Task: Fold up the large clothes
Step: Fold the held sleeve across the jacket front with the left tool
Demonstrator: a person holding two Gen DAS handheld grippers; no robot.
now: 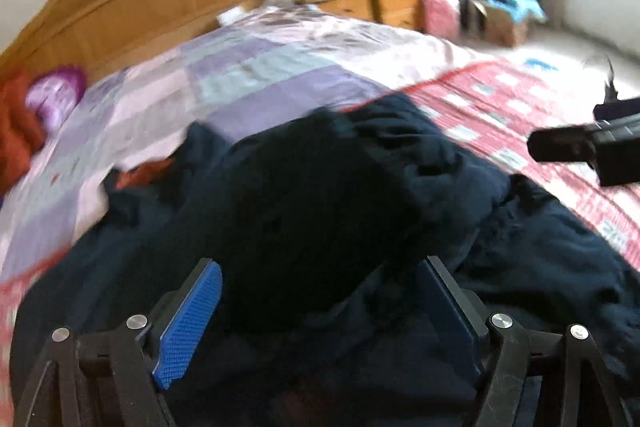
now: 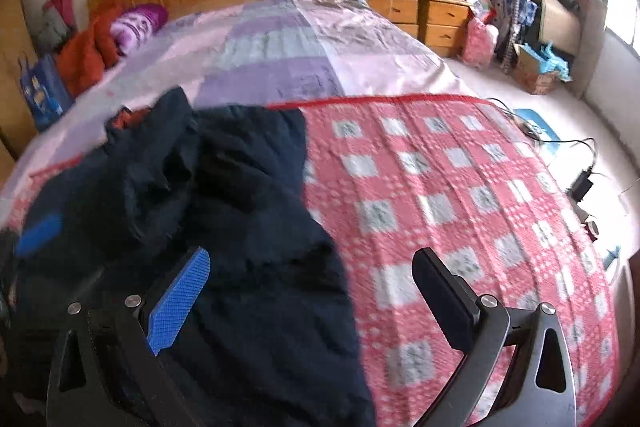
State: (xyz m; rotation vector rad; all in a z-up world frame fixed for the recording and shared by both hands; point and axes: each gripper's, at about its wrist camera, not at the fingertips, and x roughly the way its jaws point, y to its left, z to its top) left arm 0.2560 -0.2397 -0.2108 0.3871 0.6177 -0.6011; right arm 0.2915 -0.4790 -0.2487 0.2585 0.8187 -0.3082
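Since the navy garment (image 1: 320, 195) is bunched on the bed's red quilt (image 2: 460, 187), dead ahead of the left gripper (image 1: 320, 307) and left of the right gripper (image 2: 316, 303), both spread wide and empty, I'd guess left grabs first.

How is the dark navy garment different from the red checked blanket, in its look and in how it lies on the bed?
The dark navy garment is plain and one colour; the red checked blanket has a pattern of pale squares. The garment lies bunched in thick folds, while the blanket is spread flat. The garment rests on top of the blanket. Both are on the bed.
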